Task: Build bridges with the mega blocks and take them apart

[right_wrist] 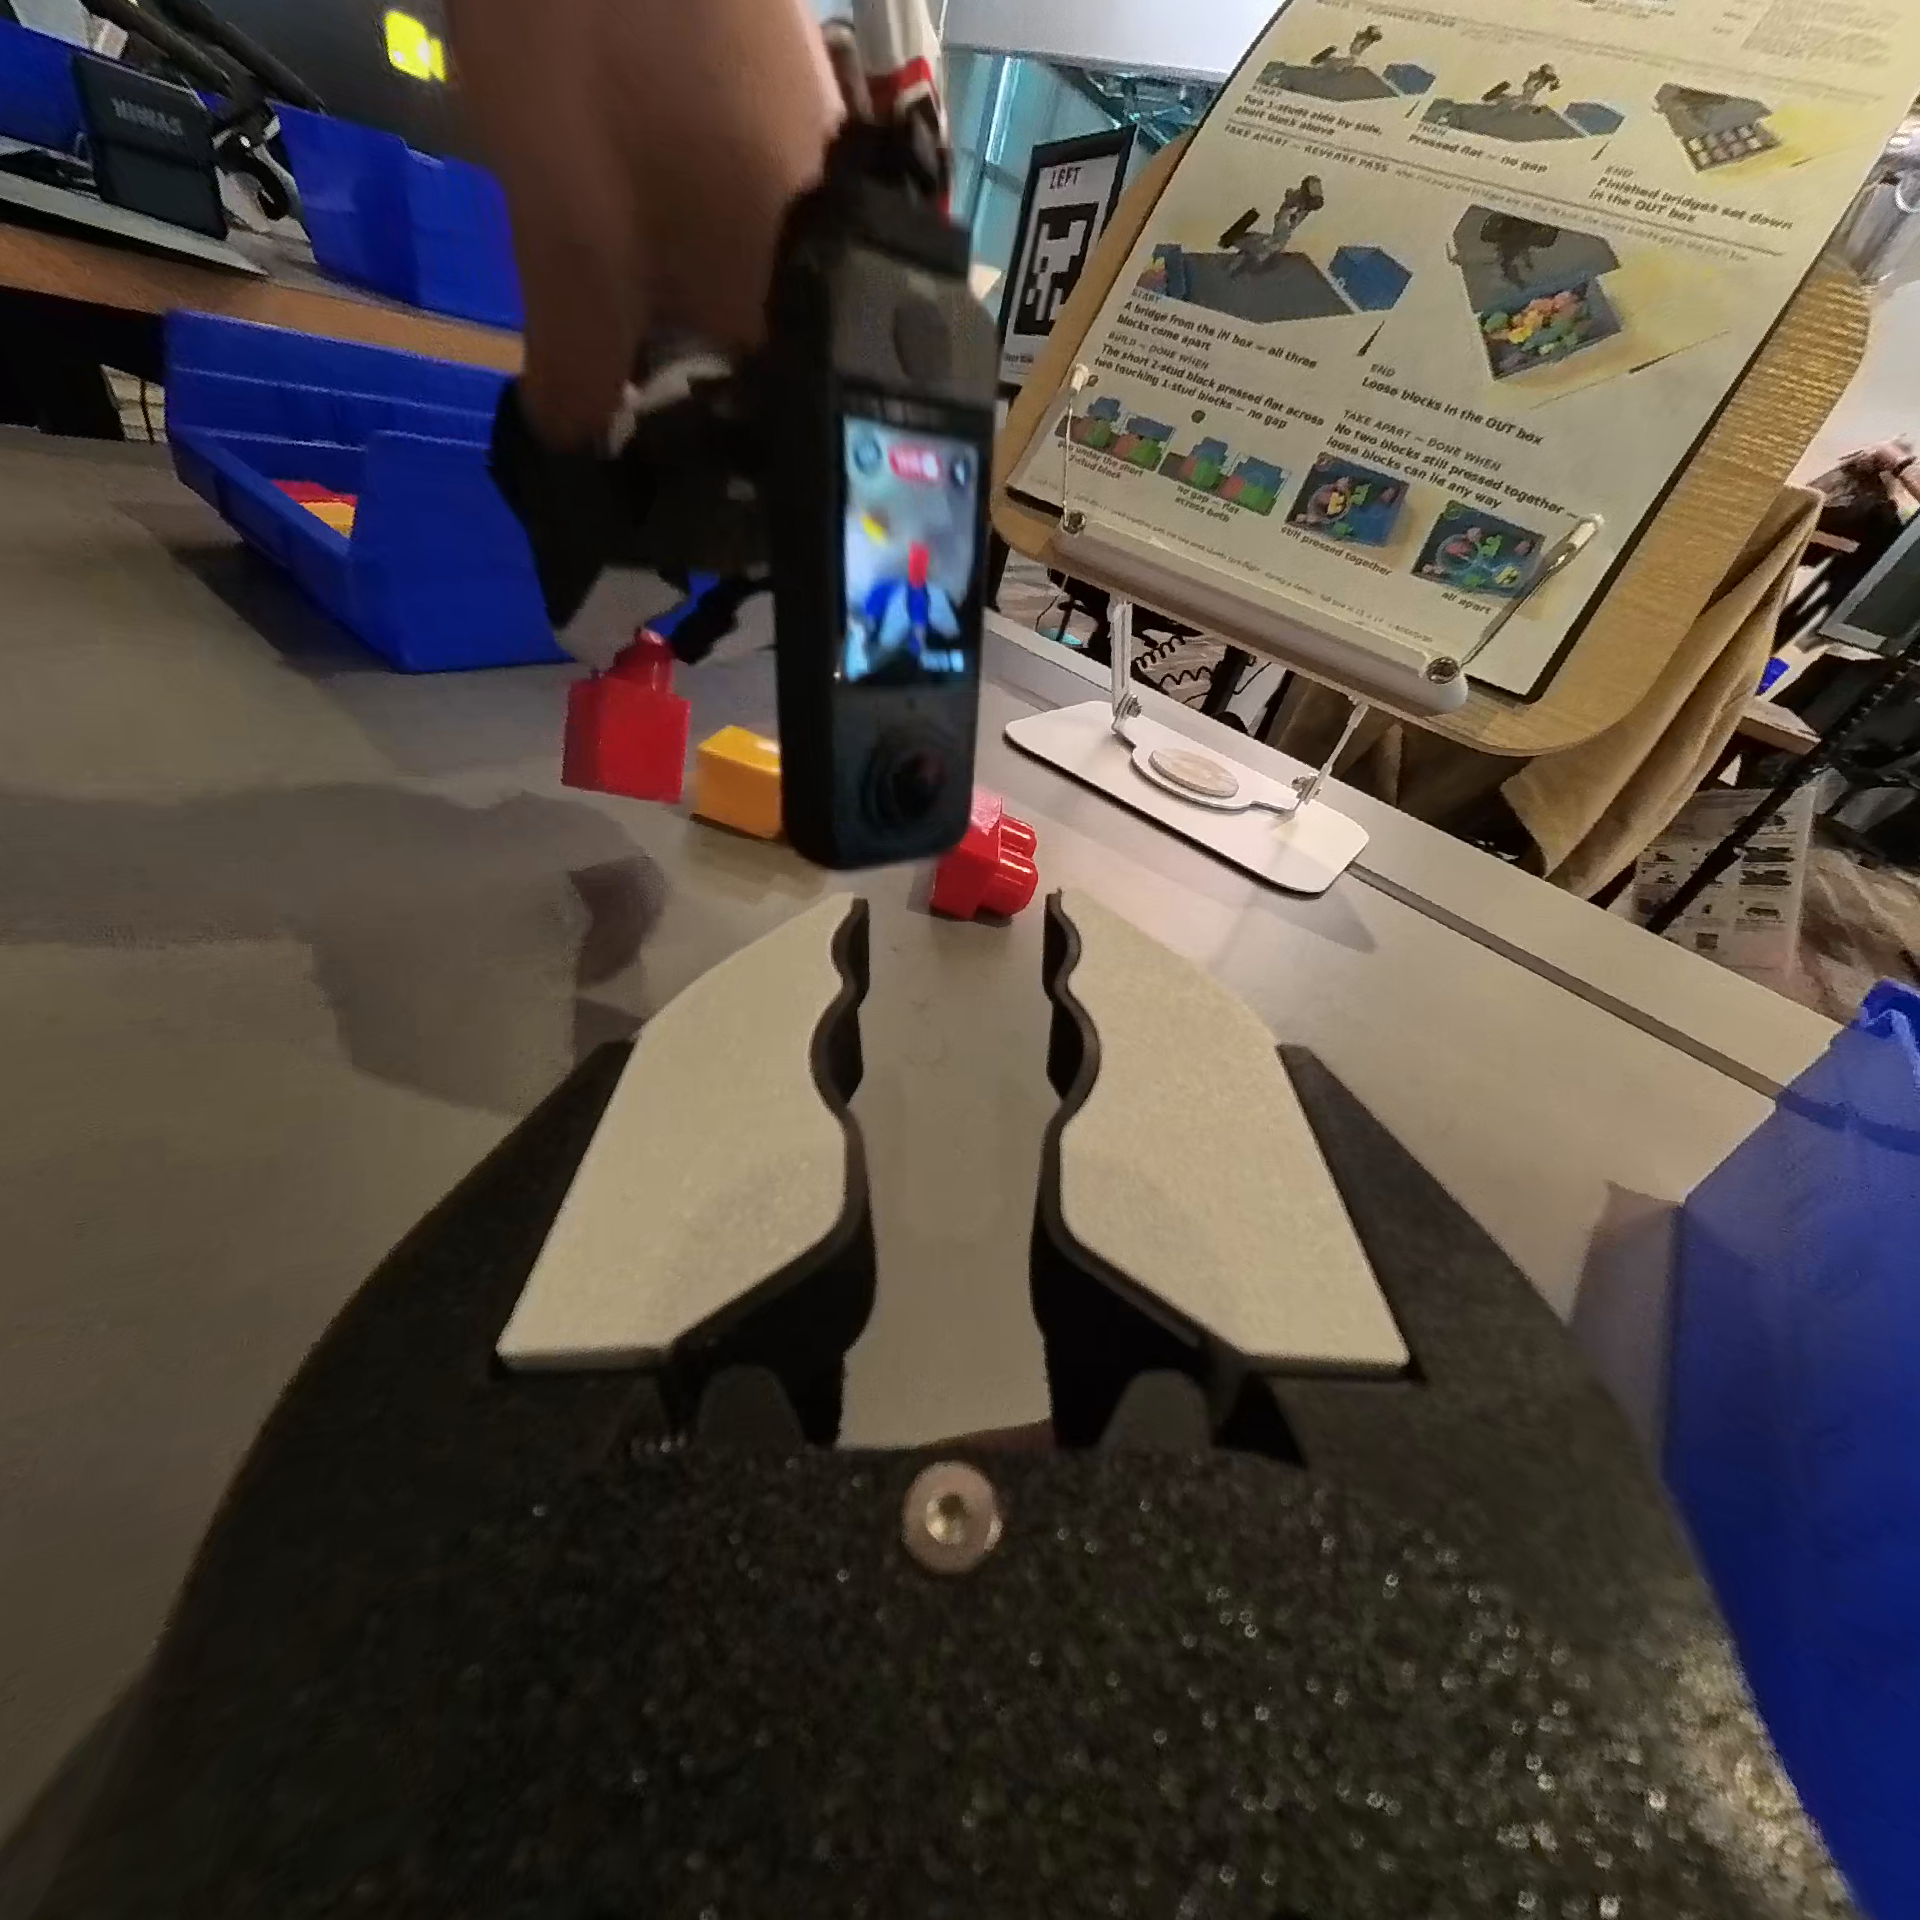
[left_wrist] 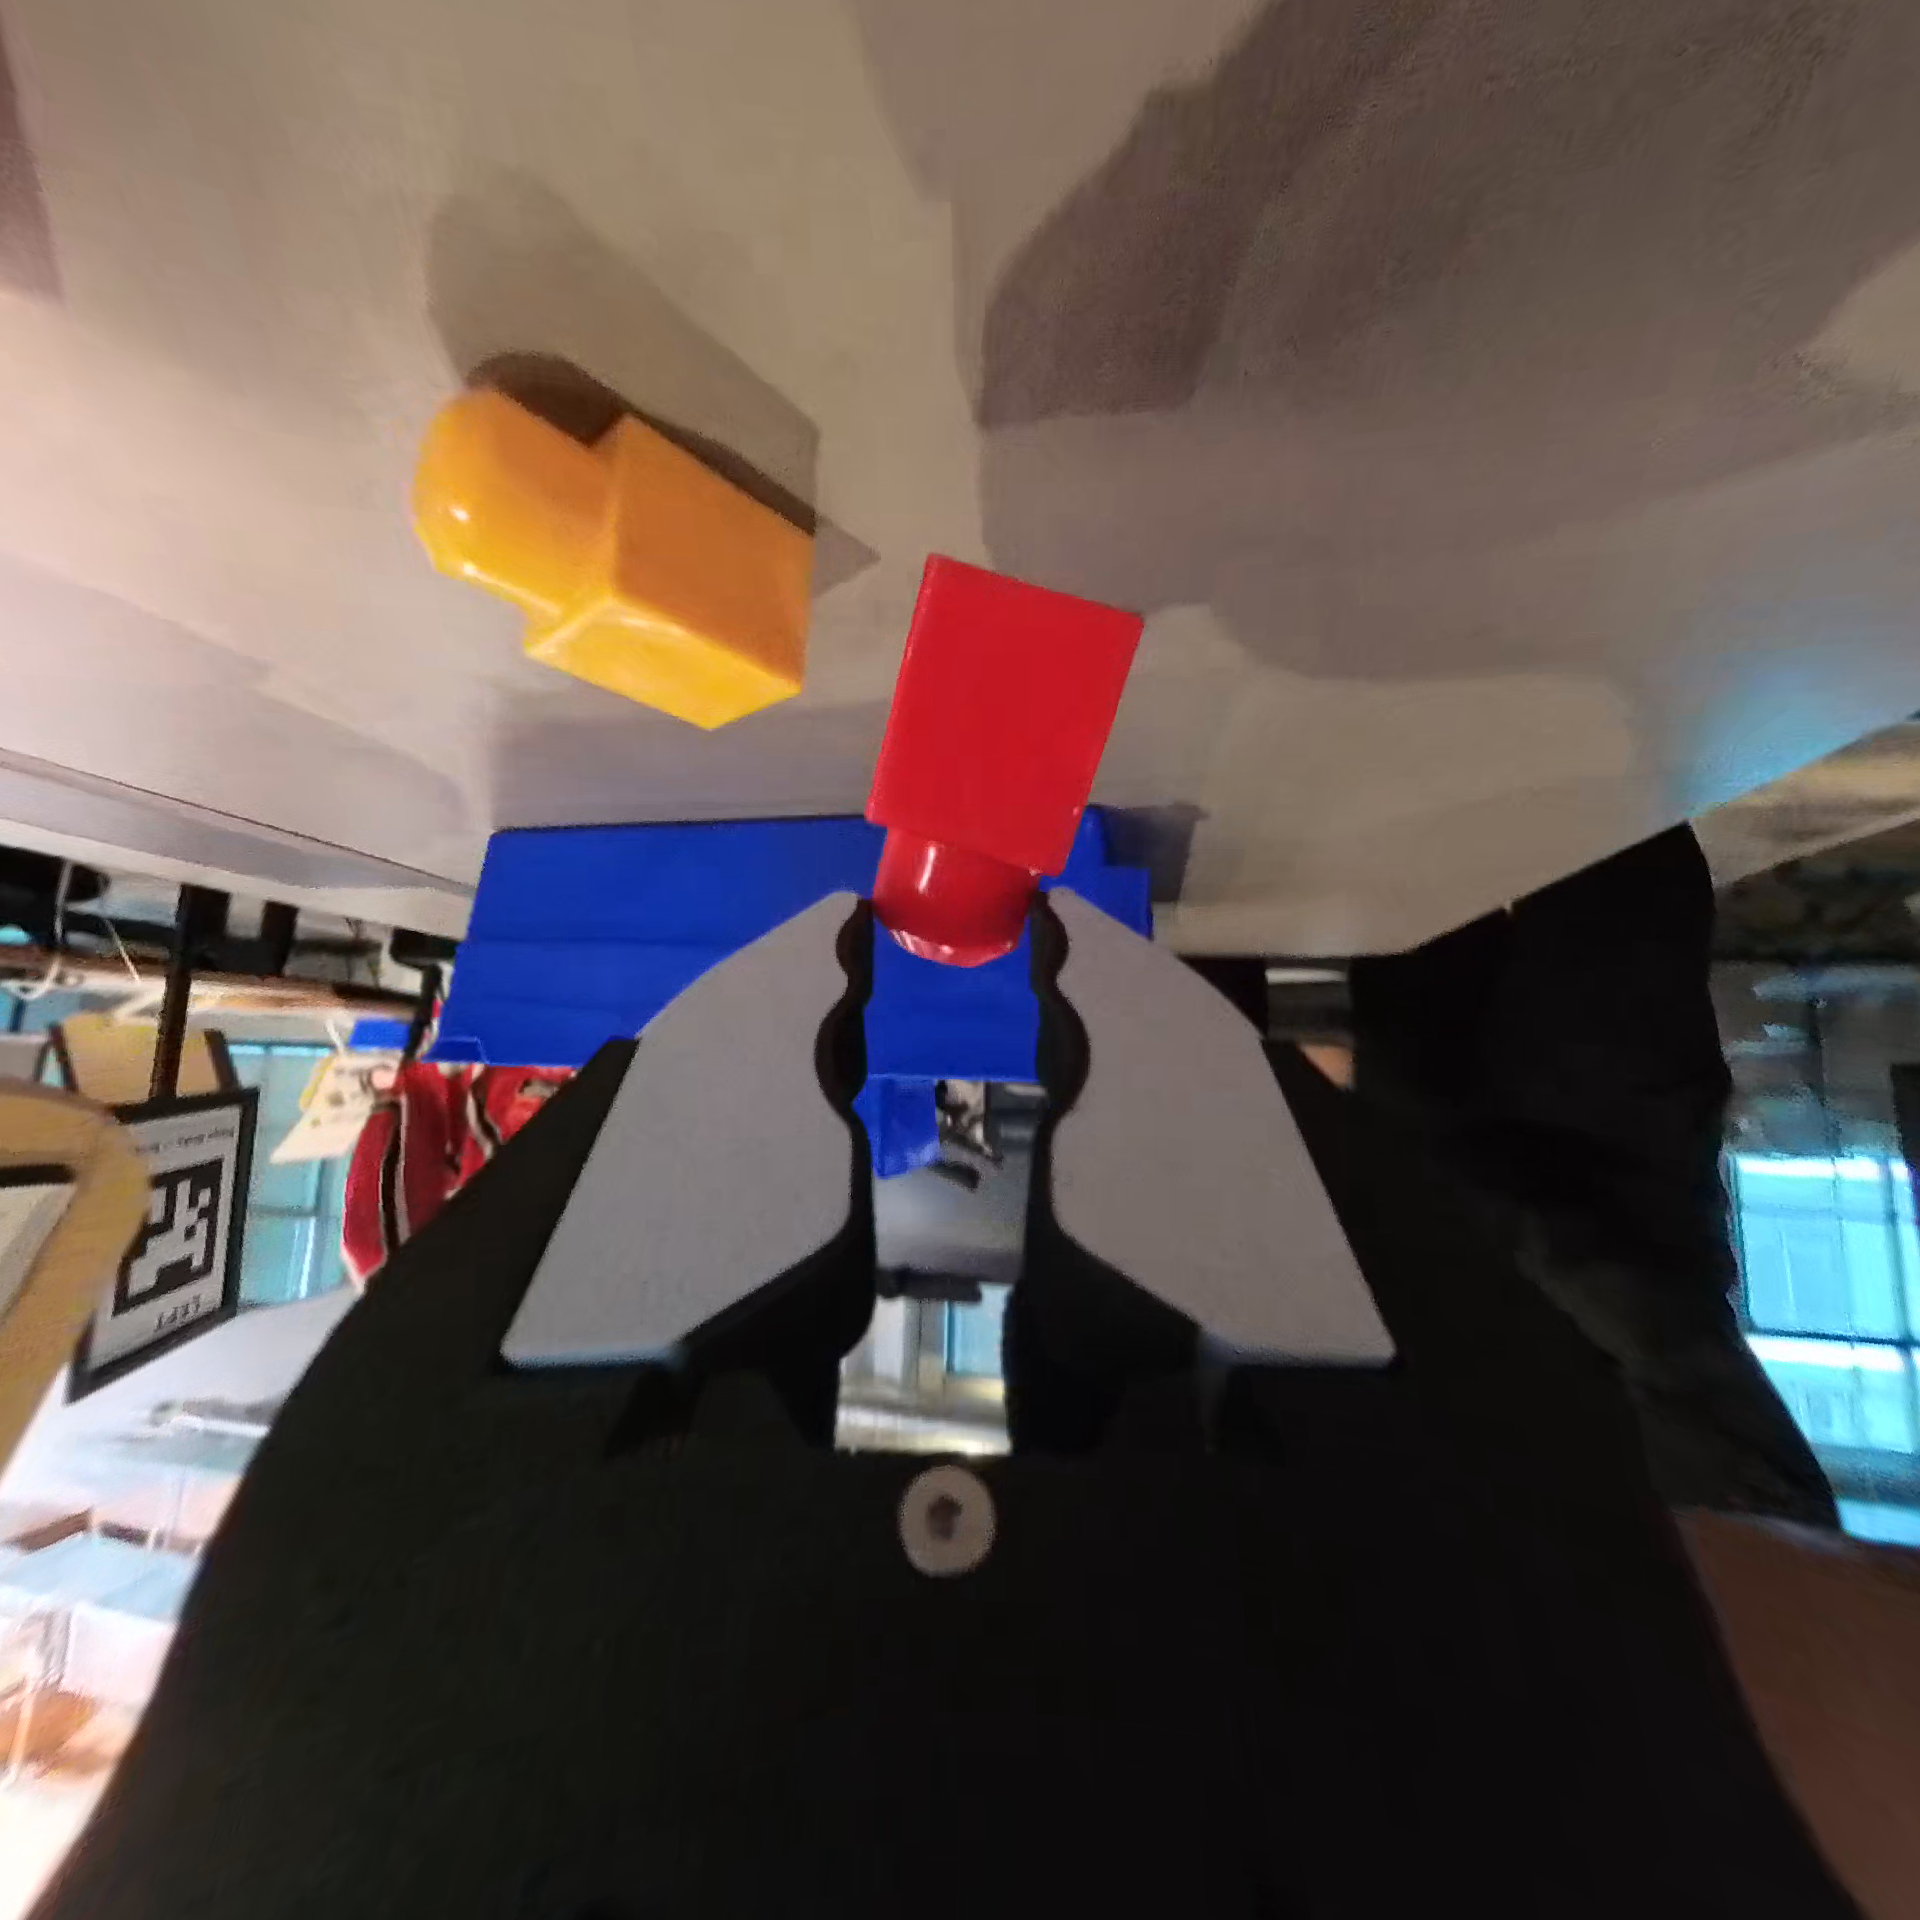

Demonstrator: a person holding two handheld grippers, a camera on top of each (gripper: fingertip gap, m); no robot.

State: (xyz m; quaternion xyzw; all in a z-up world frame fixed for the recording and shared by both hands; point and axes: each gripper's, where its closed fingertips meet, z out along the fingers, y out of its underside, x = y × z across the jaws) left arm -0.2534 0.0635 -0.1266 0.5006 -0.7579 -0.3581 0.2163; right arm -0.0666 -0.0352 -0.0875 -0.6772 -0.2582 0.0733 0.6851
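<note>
The left wrist view is turned upside down, with the grey table (left_wrist: pixel 1351 312) at the top. My left gripper (left_wrist: pixel 948 920) is closed on the stud of a red one-stud block (left_wrist: pixel 997 717) that stands on the table. A yellow block (left_wrist: pixel 623 561) lies beside it. In the right wrist view the same red block (right_wrist: pixel 623 738) and yellow block (right_wrist: pixel 740 779) sit beyond my right gripper (right_wrist: pixel 954 914), which is open and empty above the table. A second red block (right_wrist: pixel 987 862) lies on its side just ahead of its tips.
A blue bin (right_wrist: pixel 416 582) with blocks inside stands behind the red block and also shows in the left wrist view (left_wrist: pixel 665 935). Another blue bin (right_wrist: pixel 1818 1351) is at the right edge. An instruction board (right_wrist: pixel 1455 312) on a metal stand is at the back right.
</note>
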